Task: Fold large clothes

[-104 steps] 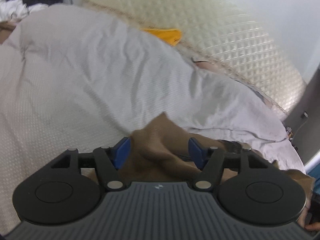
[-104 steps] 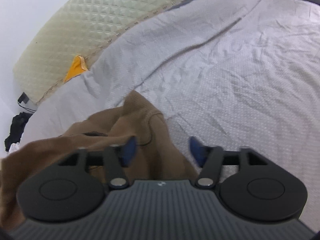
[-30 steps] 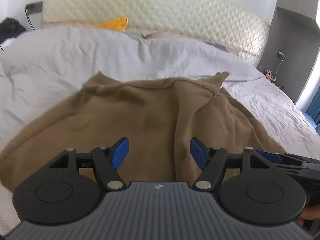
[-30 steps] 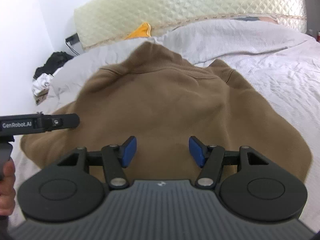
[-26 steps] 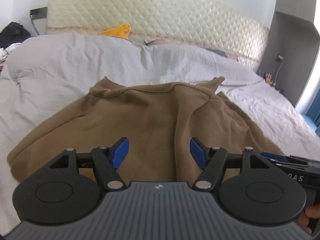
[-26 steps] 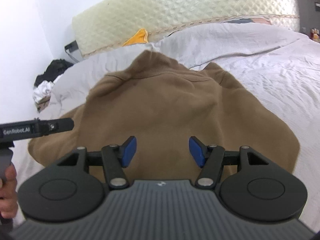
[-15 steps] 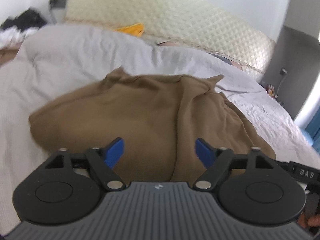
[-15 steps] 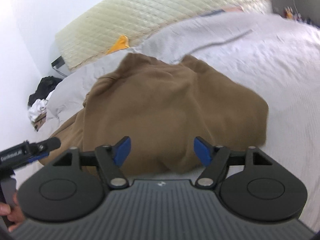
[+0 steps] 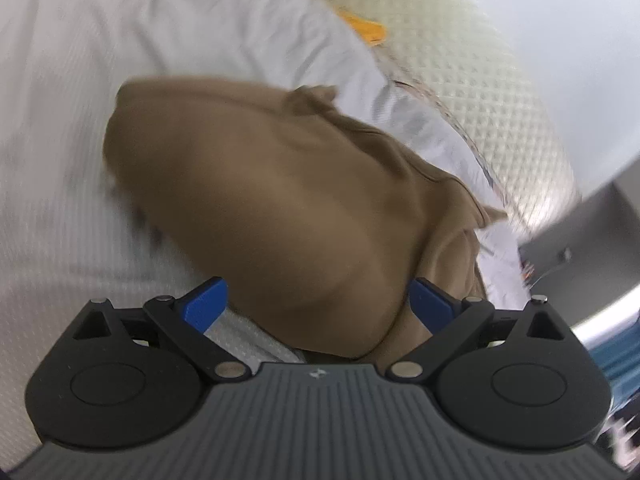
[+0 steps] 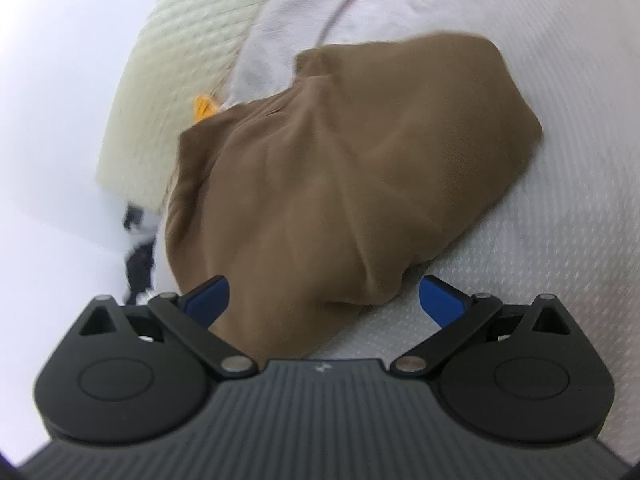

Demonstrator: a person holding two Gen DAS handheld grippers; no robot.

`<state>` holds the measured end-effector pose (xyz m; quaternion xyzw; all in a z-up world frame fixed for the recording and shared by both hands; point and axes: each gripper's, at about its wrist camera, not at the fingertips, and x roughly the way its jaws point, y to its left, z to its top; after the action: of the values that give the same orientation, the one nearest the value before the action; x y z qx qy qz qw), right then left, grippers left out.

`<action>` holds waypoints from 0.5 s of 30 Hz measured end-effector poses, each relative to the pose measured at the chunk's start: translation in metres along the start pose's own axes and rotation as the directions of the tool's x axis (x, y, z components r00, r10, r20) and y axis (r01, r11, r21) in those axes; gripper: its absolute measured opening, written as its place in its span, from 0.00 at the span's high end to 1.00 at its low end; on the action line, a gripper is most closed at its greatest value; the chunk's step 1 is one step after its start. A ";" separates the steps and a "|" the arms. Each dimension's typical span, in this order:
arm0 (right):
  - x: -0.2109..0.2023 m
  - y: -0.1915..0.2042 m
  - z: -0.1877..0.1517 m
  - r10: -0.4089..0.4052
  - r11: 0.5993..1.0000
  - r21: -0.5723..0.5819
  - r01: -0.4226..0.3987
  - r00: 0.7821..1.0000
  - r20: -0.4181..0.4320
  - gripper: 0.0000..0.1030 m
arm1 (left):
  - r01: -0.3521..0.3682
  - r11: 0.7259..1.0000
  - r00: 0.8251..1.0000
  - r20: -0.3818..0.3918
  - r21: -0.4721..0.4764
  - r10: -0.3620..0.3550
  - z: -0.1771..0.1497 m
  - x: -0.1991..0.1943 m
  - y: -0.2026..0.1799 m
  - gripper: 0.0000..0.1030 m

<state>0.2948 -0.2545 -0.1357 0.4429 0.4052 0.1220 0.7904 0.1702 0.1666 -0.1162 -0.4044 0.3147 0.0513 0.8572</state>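
One bed with a pale textured cover (image 9: 60, 184), one quilted cream headboard (image 9: 472, 80). On the cover lies one brown sweatshirt (image 9: 280, 200), the task's thing, heaped in a rounded mound, collar end toward the headboard. Both views blurred, so motion is fast.

Change: half a second ago the sweatshirt lay wider and flatter, near hem by both tools; now it looks bunched up and both cameras are tilted and swung outward, left view rolled one way, right view the other. The blue pads stand further apart than a second ago. Reading: both tools let go of the hem and are pulling off to each side, probably heading for the sleeves or side edges. Fold not really started; the garment is laid out but lumpy and would need flattening first.

Left gripper (image 9: 318, 302): jaws spread wide, nothing pinched, cloth only bulging into the gap between them. Right gripper (image 10: 324, 294): same, released, cloth lies between the jaws on the left side, bare cover on the right.

Counts: two grippers, four blue pads, one sweatshirt, one yellow item (image 9: 366, 32) wedged at the headboard, one dark clothes pile (image 10: 138, 256) off the bed edge, too blurred to identify. Grey furniture (image 9: 600, 216) at far right, unclear what.
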 end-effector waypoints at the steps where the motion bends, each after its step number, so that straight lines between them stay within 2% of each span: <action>1: 0.003 -0.006 0.001 0.005 0.999 0.044 -0.005 1.000 0.001 0.00 | 0.008 0.999 1.000 -0.010 -0.044 -0.008 0.002 0.003 0.008 0.03; 4: 0.014 -0.022 0.005 0.017 0.989 0.147 -0.020 1.000 0.018 0.00 | 0.021 0.985 0.999 -0.026 -0.169 -0.026 0.006 0.009 0.030 0.03; 8: 0.031 -0.036 0.015 0.014 0.969 0.245 -0.024 0.999 0.043 0.00 | 0.022 0.953 0.998 -0.043 -0.302 -0.036 0.013 0.021 0.057 0.03; 12: 0.037 -0.041 0.020 0.028 0.955 0.292 -0.051 0.996 0.082 0.00 | 0.058 0.912 0.997 -0.020 -0.405 -0.073 0.020 0.040 0.078 0.03; 15: 0.037 -0.044 0.020 0.027 0.946 0.318 -0.057 0.995 0.098 0.00 | 0.092 0.878 0.996 0.031 -0.470 -0.088 0.027 0.051 0.092 0.05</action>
<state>0.3264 -0.2712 -0.1850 0.5792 0.3732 0.0506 0.7230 0.1928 0.2390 -0.1945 -0.6145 0.2698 0.0881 0.7361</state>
